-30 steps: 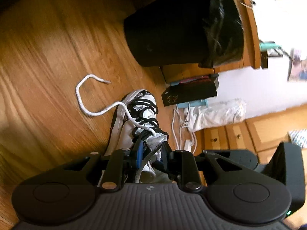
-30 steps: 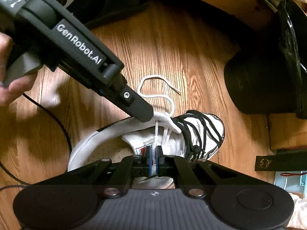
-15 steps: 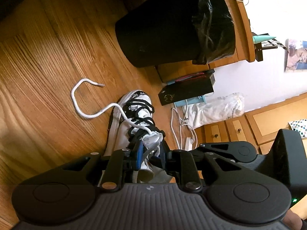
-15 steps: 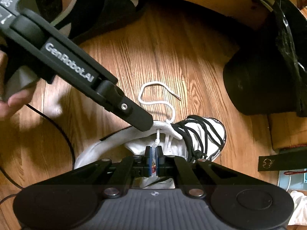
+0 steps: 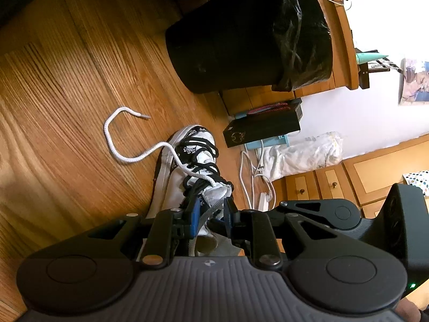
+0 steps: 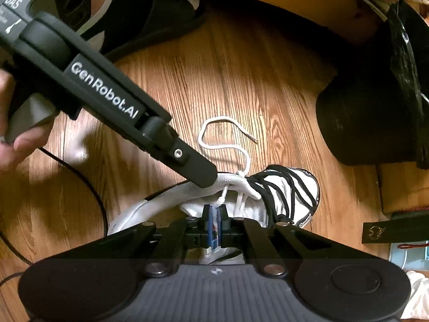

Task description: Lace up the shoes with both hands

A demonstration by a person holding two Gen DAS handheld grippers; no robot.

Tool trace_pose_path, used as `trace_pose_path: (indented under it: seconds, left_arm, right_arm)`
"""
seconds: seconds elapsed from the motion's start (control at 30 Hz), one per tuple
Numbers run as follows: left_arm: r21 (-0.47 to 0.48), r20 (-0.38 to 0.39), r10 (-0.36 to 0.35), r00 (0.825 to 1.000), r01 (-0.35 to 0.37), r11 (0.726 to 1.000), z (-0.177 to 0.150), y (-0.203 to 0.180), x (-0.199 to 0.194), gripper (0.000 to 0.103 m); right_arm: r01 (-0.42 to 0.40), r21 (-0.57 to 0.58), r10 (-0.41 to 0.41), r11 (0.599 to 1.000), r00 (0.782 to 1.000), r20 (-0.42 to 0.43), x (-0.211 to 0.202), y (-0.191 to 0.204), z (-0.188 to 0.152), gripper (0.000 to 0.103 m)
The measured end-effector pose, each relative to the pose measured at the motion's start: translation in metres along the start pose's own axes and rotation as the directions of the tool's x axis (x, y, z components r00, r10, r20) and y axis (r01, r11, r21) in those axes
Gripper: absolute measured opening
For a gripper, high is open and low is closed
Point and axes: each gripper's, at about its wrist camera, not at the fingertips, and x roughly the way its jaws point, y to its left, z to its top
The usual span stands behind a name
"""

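shoe (image 6: 284,187): white canvas, black cord laces
white lace (image 5: 118,150): braided, curls left of shoe
right claw (image 6: 215,224): pinched on white lace
left claw (image 5: 211,214): clamped on shoe collar, contact part-hidden

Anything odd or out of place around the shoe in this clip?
Yes: the white canvas sneaker carries two laces. Black cord lace already crisscrosses the front, while a white rope lace runs through the top and trails loose across the wooden floor.
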Motion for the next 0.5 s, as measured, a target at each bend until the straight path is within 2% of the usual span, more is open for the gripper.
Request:
trace_pose_path:
  seconds: [0.5]
  left_arm:
    - [-0.029,0.016,-0.011,1.0,0.011,1.0,0.0027,-0.0019,0.0048,0.02]
  right_arm:
    - [0.016,-0.024,-0.016,1.0,1.0,-0.011,0.0054,-0.0004,0.006,0.004]
